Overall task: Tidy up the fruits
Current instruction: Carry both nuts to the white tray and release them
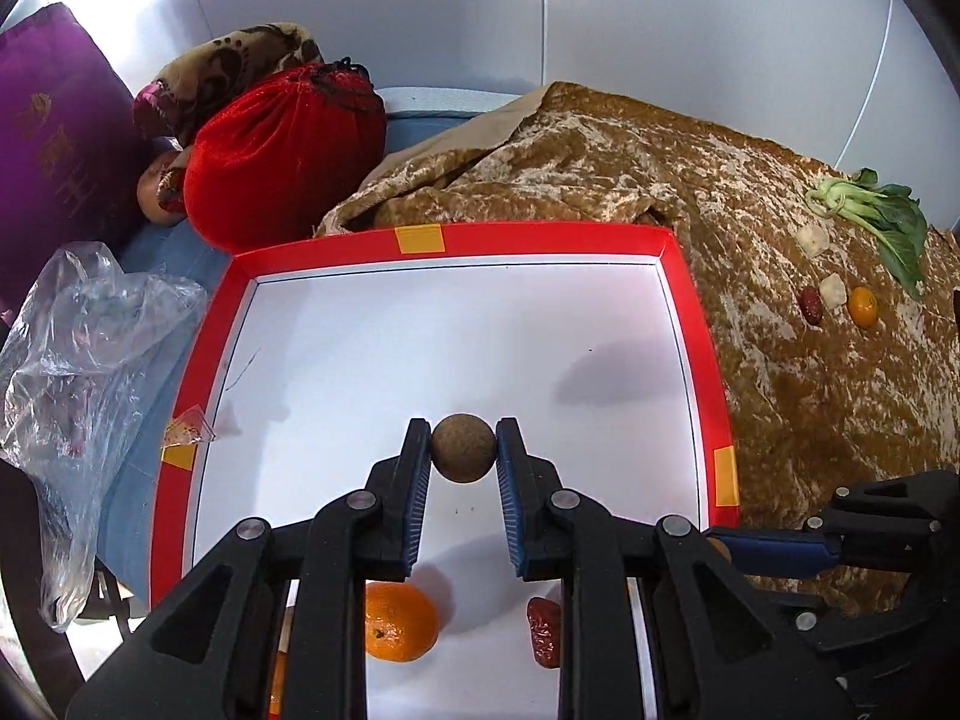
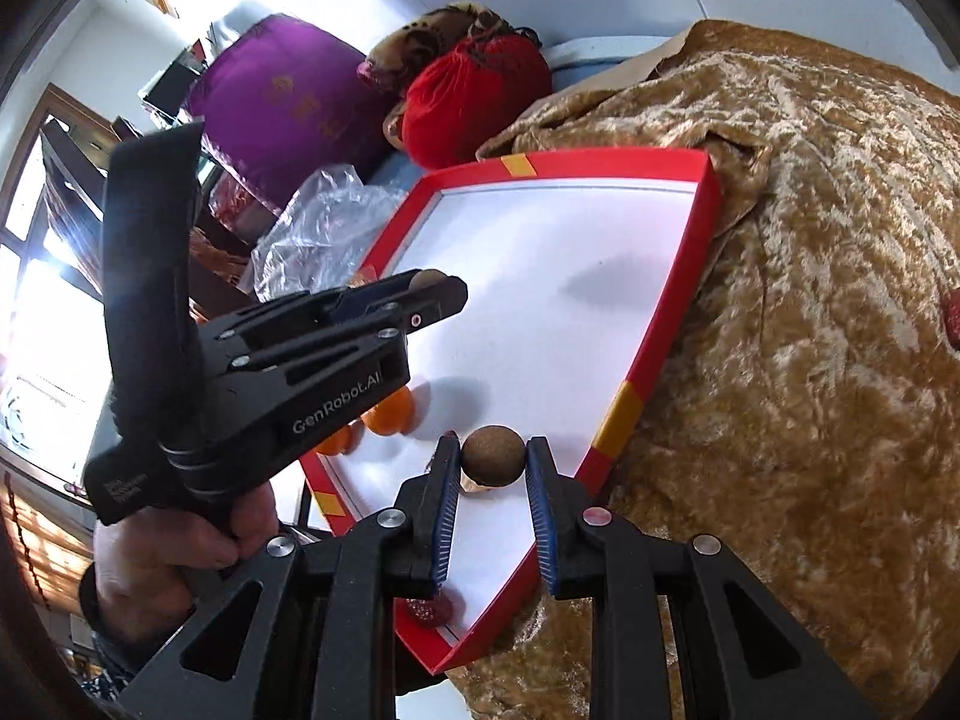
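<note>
Tongs are both gripping brown balls: we're clamping left gripper (image 1: pixel 464 450) on one ball (image 1: pixel 464 449), right gripper (image 2: pixel 493 457) on another (image 2: pixel 493 456), over the tray (image 1: pixel 456 240).

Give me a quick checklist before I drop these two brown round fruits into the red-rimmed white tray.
1. Left hand-held gripper clamps first brown round fruit: ok.
2. Right hand-held gripper clamps second brown round fruit: ok.
3. Both fruits over red-rimmed white tray: ok.
4. Orange mandarin and wrinkled red date lie apart from the left fruit: ok.
5. Height above tray floor: cannot tell.
</note>
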